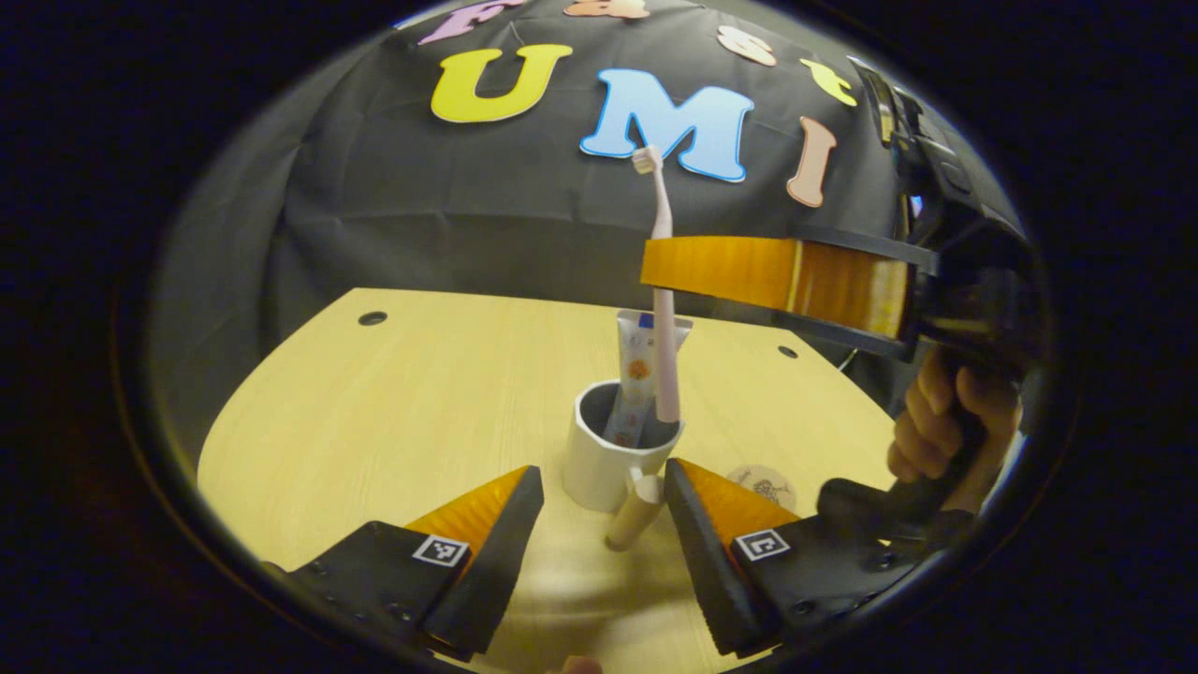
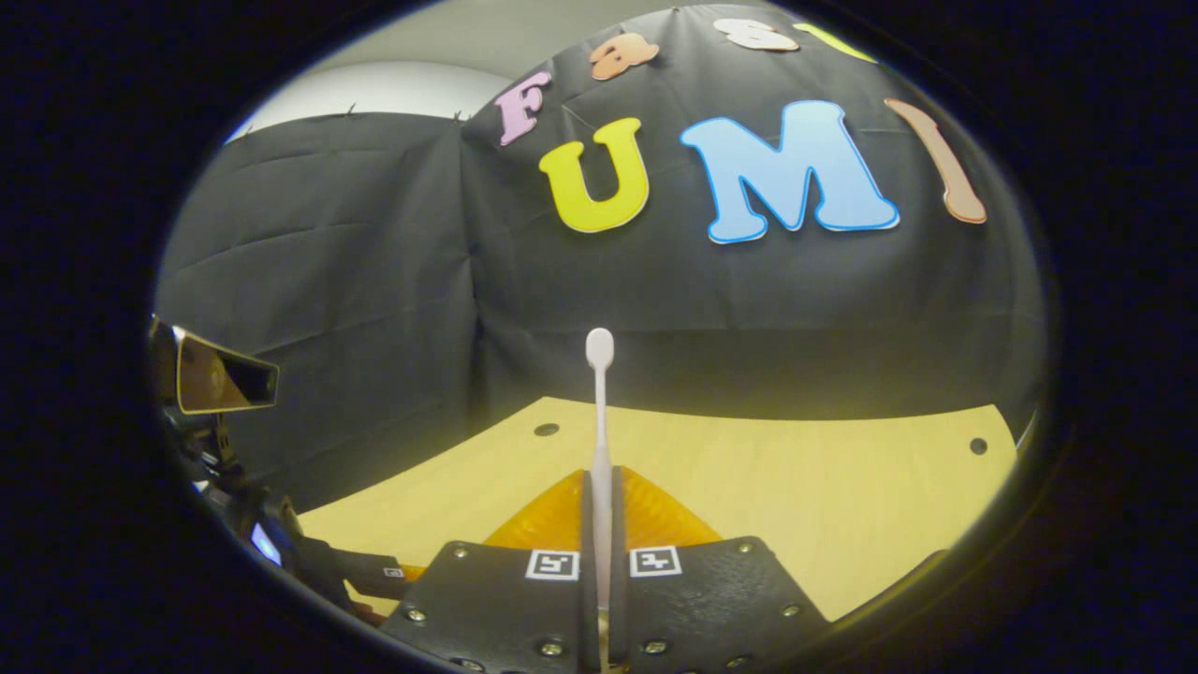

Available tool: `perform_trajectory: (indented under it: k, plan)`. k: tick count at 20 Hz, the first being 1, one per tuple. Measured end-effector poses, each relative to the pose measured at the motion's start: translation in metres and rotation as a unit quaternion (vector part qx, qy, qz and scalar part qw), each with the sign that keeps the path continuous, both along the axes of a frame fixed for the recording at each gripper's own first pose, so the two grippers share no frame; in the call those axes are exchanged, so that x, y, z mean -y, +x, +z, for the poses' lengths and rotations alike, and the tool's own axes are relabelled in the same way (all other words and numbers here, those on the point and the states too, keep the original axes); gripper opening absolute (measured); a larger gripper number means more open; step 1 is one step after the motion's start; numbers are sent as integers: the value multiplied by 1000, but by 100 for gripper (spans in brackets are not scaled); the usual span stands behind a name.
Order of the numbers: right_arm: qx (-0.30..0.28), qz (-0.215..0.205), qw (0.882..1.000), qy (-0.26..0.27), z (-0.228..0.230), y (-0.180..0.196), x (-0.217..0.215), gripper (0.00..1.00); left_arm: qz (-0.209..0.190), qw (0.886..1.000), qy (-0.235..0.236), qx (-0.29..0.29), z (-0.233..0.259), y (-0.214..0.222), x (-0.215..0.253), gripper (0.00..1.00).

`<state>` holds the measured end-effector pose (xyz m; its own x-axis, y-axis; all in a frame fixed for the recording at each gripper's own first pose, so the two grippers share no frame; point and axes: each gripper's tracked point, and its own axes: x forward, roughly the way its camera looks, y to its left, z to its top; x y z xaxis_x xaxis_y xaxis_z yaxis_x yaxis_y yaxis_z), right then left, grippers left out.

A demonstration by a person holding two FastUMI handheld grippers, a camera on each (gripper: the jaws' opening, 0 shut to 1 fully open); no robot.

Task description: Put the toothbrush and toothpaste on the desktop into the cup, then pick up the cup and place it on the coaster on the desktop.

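My right gripper (image 2: 599, 524) is clamped on the toothbrush (image 1: 664, 309), its end in the cup (image 1: 613, 449) beside the toothpaste (image 1: 636, 374), my left gripper (image 1: 604, 505) gapes around the handle; crooked release could tip the cup.

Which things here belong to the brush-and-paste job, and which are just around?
Job:
- toothbrush, upright, clamped in the right gripper, lower end in the cup
- toothpaste, standing in the cup
- cup, on the desktop
- coaster, beside the cup, bare
- left gripper, jaws open around the cup's handle

Around:
- booth wall cloth
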<state>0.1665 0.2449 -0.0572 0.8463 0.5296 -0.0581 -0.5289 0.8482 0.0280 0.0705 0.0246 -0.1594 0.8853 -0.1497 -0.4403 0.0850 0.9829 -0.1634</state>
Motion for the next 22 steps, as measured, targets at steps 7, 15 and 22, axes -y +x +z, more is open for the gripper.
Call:
perform_trajectory:
  k: [7,15,22]
  plan:
    - [27,0,999,-47,-20,14,-13,6,-8,1000,-23,-16,-7,-8,3,88]
    - [44,-31,996,-73,-17,16,-6,21,-26,999,-33,-19,-8,-9,8,88]
    - [45,-53,996,-63,-1,14,10,86,-32,999,-31,-19,-6,3,17,89]
